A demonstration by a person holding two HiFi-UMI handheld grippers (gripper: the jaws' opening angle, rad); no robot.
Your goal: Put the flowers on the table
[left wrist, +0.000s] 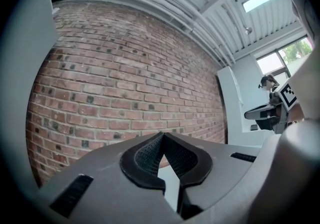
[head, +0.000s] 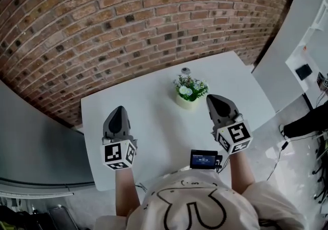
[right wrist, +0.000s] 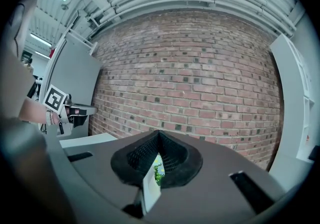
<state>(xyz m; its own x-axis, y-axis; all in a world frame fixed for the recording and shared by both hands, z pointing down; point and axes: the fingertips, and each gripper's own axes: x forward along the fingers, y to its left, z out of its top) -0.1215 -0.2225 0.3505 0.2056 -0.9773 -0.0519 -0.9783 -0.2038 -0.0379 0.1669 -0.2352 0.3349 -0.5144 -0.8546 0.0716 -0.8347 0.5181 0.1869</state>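
- The flowers (head: pixel 190 89) are sitting in a small pale pot (head: pixel 185 103) on the white table (head: pixel 148 96). They are standing upright a little right of the middle, towards the far edge by the brick wall (head: pixel 128 19).
- The right gripper (head: pixel 216 99) is hovering over the table just to the right of the pot. Its tip is pointing at the wall and is level with the pot's near side. It is close to the pot but is not touching it.
- In the right gripper view, that gripper's jaws are pressing together at the tips and are clenching on nothing. Some green leaves and pale blossoms are showing through the slit lower down, beyond the jaws.
- The left gripper (head: pixel 119 109) is hanging over the left part of the table, well apart from the flowers, and is also pointing towards the wall.
- In the left gripper view, its dark ribbed pads (left wrist: pixel 145 155) are meeting at the tips with nothing caught in them. Only brick and a strip of white table are showing past them.
- A small grey object (head: pixel 185 70) is resting on the table just behind the flowers. I cannot tell what it is.
- A small device with a lit screen (head: pixel 203 159) is showing at the near table edge, in front of the person's chest.
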